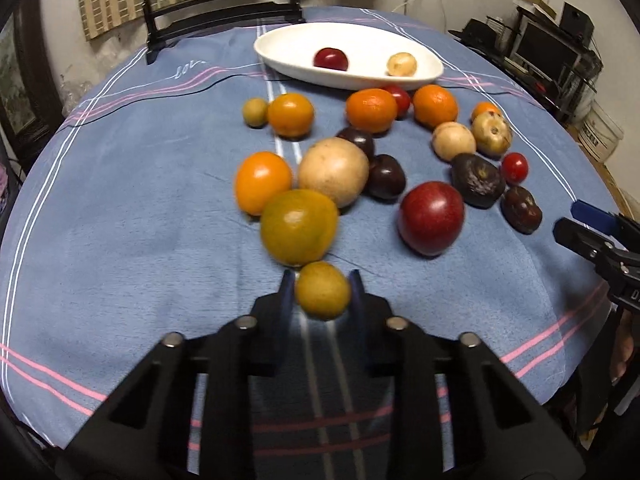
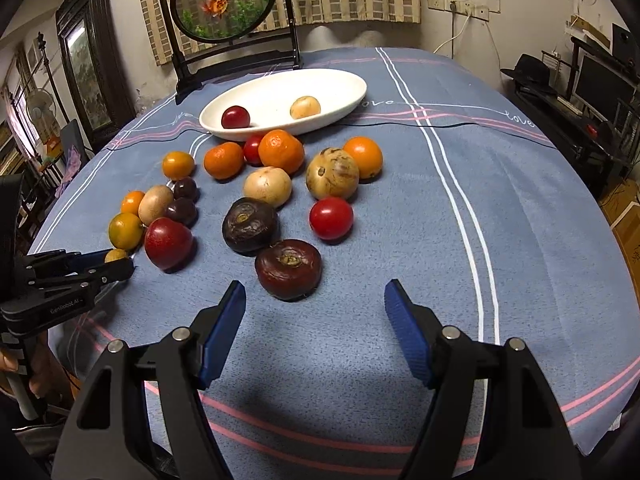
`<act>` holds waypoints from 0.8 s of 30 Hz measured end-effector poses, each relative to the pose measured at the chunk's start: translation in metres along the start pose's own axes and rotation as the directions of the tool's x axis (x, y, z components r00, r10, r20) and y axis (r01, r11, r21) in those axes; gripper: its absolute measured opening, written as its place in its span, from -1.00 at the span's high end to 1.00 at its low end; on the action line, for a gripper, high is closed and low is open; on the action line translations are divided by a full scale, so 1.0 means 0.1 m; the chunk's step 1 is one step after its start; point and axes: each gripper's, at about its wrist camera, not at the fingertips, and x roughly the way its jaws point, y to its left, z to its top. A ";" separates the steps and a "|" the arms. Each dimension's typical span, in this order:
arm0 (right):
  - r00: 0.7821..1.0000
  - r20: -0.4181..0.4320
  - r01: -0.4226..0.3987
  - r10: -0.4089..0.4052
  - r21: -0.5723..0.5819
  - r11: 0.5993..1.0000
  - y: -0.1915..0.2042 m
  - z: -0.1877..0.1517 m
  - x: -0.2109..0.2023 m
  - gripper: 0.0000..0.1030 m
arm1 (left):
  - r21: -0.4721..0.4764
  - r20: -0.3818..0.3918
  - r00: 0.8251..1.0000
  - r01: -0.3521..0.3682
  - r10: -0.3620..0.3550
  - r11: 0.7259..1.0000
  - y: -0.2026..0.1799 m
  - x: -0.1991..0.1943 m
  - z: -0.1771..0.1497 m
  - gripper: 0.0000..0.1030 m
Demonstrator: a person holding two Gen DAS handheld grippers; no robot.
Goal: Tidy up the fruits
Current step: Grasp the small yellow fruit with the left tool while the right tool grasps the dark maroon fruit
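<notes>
My left gripper [image 1: 322,280] is shut on a small yellow-green fruit [image 1: 323,290], just in front of a larger green-orange fruit [image 1: 299,227]; the pair also shows in the right wrist view [image 2: 116,255]. Several oranges, dark plums, pale fruits and red tomatoes lie loose on the blue cloth. A white oval dish [image 1: 288,50] at the far side holds a red fruit [image 1: 330,59] and a pale fruit [image 1: 401,64]. My right gripper [image 2: 316,300] is open and empty, just short of a dark red fruit [image 2: 288,268].
A round fish screen on a black stand [image 2: 224,0] stands behind the dish [image 2: 340,80]. The table's right edge drops to shelves and a monitor [image 2: 600,88]. The right gripper shows at the right edge of the left wrist view [image 1: 588,224].
</notes>
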 end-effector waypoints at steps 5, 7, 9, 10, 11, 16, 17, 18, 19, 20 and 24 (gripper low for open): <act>1.000 -0.025 0.002 -0.003 -0.036 0.999 0.11 0.03 0.13 -0.40 | -0.004 -0.003 1.000 0.009 -0.009 1.000 0.02 0.00 0.00 0.49; 0.999 -0.048 0.019 -0.023 -0.066 0.998 0.20 0.06 0.24 -0.40 | -0.002 -0.003 1.000 0.009 -0.009 1.000 0.02 -0.01 0.00 0.49; 0.998 -0.055 0.037 -0.042 -0.091 0.995 0.26 0.08 0.30 -0.40 | -0.001 -0.003 1.000 0.010 -0.010 1.000 0.02 -0.01 0.00 0.49; 0.997 -0.054 0.043 -0.048 -0.101 0.994 0.29 0.09 0.32 -0.40 | -0.002 -0.003 1.000 0.012 -0.012 1.000 0.02 -0.01 0.00 0.49; 0.997 -0.058 0.050 -0.057 -0.111 0.993 0.32 0.10 0.36 -0.40 | -0.003 -0.003 1.000 0.015 -0.015 1.000 0.02 -0.01 0.00 0.49; 0.996 -0.081 0.035 -0.043 -0.094 0.995 0.29 0.12 0.44 -0.21 | -0.007 -0.004 1.000 0.031 -0.031 1.000 0.04 -0.01 0.00 0.49; 0.996 -0.079 0.034 -0.041 -0.083 0.996 0.28 0.13 0.43 -0.10 | -0.006 -0.004 0.999 0.033 -0.033 0.999 0.05 -0.01 0.00 0.49; 0.996 -0.078 0.029 -0.034 -0.069 0.997 0.25 0.13 0.42 0.02 | -0.003 -0.005 0.999 0.034 -0.034 0.999 0.05 -0.01 0.01 0.49; 0.997 -0.079 0.024 -0.029 -0.057 0.998 0.22 0.14 0.41 0.07 | -0.001 -0.004 1.000 0.029 -0.029 1.000 0.05 -0.01 0.01 0.49; 0.997 -0.079 0.010 -0.013 -0.040 0.999 0.19 0.14 0.39 0.13 | -0.001 -0.002 1.000 0.021 -0.021 1.000 0.06 -0.02 0.02 0.49; 0.998 -0.066 0.001 -0.002 -0.027 1.000 0.13 0.12 0.32 0.15 | -0.009 0.020 1.000 0.018 -0.018 1.000 0.10 -0.09 0.05 0.50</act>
